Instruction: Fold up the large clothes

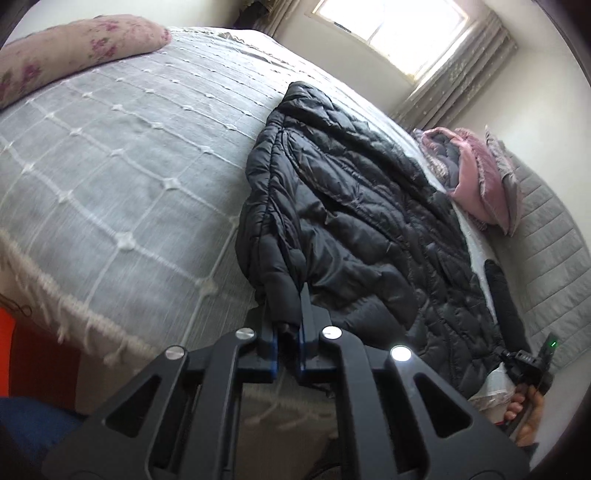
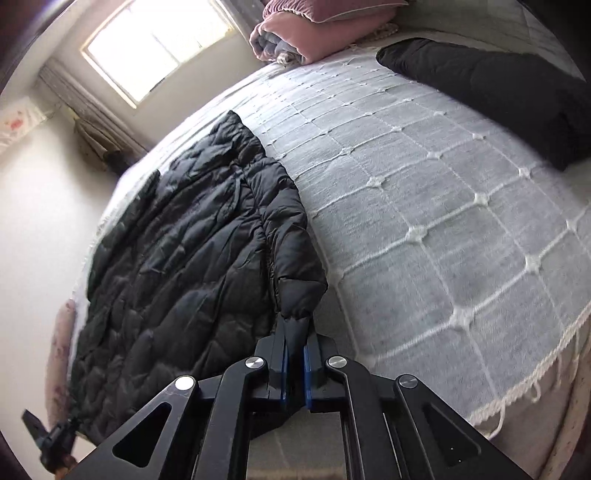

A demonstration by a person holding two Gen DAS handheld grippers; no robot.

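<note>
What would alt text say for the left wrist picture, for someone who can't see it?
A handheld left gripper is shut on the edge of a black puffer jacket spread on a bed with a grey checked bedspread. Folded pink bedding lies beyond, below a bright window.

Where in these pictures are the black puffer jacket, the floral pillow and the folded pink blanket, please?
black puffer jacket (image 1: pixel 369 206): left wrist view, quilted body.
floral pillow (image 1: pixel 74 51): left wrist view, its top face.
folded pink blanket (image 2: pixel 295 33): right wrist view, its folded edge.

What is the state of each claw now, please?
Left claw: closed on the black puffer jacket.
Right claw: closed on the same jacket.
</note>
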